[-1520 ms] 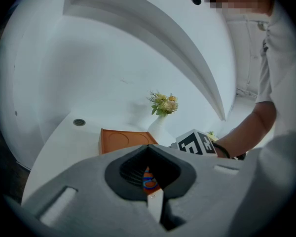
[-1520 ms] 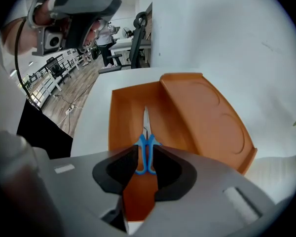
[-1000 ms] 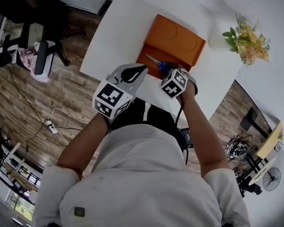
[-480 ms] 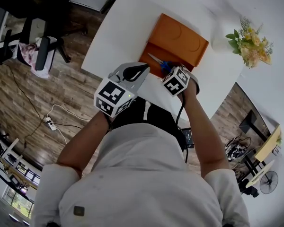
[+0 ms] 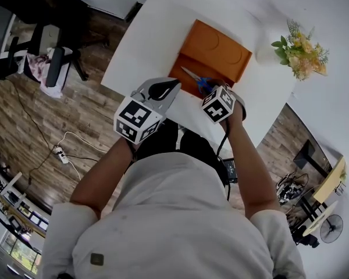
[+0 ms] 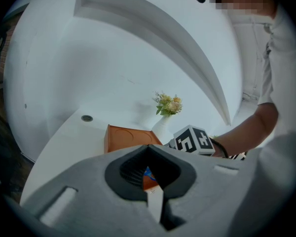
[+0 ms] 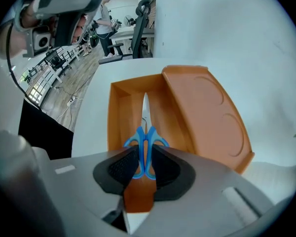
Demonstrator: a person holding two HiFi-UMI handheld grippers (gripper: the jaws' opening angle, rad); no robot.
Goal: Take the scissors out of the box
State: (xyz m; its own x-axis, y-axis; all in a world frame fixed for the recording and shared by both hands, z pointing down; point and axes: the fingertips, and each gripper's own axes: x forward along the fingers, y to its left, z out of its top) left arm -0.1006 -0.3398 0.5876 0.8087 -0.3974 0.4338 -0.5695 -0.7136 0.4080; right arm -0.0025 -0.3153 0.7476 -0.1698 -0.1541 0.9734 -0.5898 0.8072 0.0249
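**Scissors gripped by the handles over the open orange box**

Only in the right gripper view is the grip itself seen. The blue handle loops of the scissors [image 7: 147,144] are pinched between the dark pads [image 7: 119,169] of the right gripper [image 7: 144,171]. Its jaws have just been closing and are set fairly wide on the loops. The blades are pointed along the trough of the orange box [image 7: 119,113], beside its flung-back lid [image 7: 202,112]. Whether the blades rest on the box floor cannot be told.

Only in the head view is the layout given. The box is set on a white table [image 5: 145,34], and a bouquet [image 5: 299,46] is placed to the right of the box.

The left gripper [image 6: 150,174] is held near the box's open edge, apart from it. Its fingers [image 6: 130,169] are parted and nothing is held between them.

One box, one pair of scissors, one bouquet and two grippers are counted.
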